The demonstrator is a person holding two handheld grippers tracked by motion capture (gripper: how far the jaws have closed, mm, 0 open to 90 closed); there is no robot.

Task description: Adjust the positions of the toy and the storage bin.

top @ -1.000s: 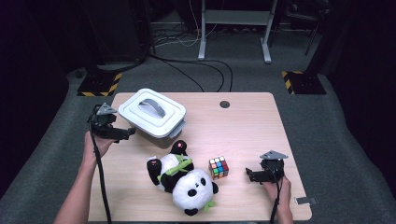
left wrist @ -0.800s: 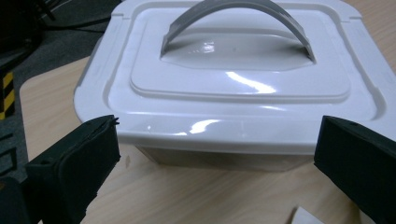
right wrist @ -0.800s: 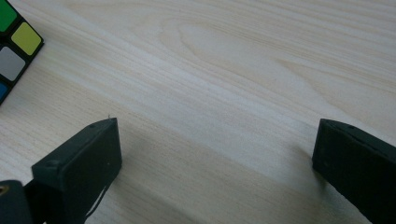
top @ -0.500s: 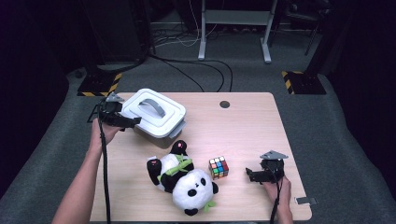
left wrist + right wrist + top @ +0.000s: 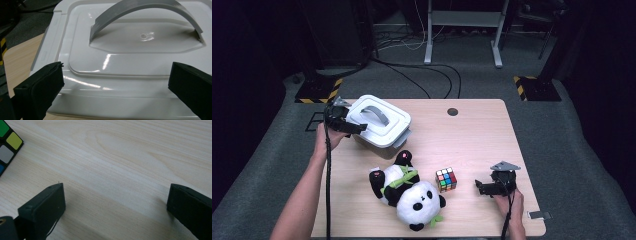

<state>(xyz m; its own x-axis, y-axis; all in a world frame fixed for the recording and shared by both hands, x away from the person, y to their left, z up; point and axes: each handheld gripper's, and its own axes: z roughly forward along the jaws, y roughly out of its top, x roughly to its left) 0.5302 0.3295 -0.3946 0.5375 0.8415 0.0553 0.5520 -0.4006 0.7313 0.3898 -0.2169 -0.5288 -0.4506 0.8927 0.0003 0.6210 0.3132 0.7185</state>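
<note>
Pale wood grain covers the rectangular table in the high view. Near its far left corner stands the white plastic box with a grey arched handle, its lid on. The left gripper hangs at the box's left edge, its black jaws reaching over the lid's rim, held by the person's left hand. In the middle of the near half lies a black-and-white plush panda with a green leaf collar, on its back, just beside a small multicoloured puzzle cube to its right. Farther right, the right gripper rests low on the tabletop, pointing toward the cube but apart from it, with the right hand behind it.

In the left gripper view, the white lid takes up most of the picture, the grey handle arching across its recessed centre. The left gripper has its two jaws spread wide, one at each lower corner, above the lid's near edge and closing on nothing.

In the right gripper view, the right gripper is also spread wide over bare wood, nothing between the jaws. A corner of the cube shows at the upper left, well clear of the nearer jaw.
</note>
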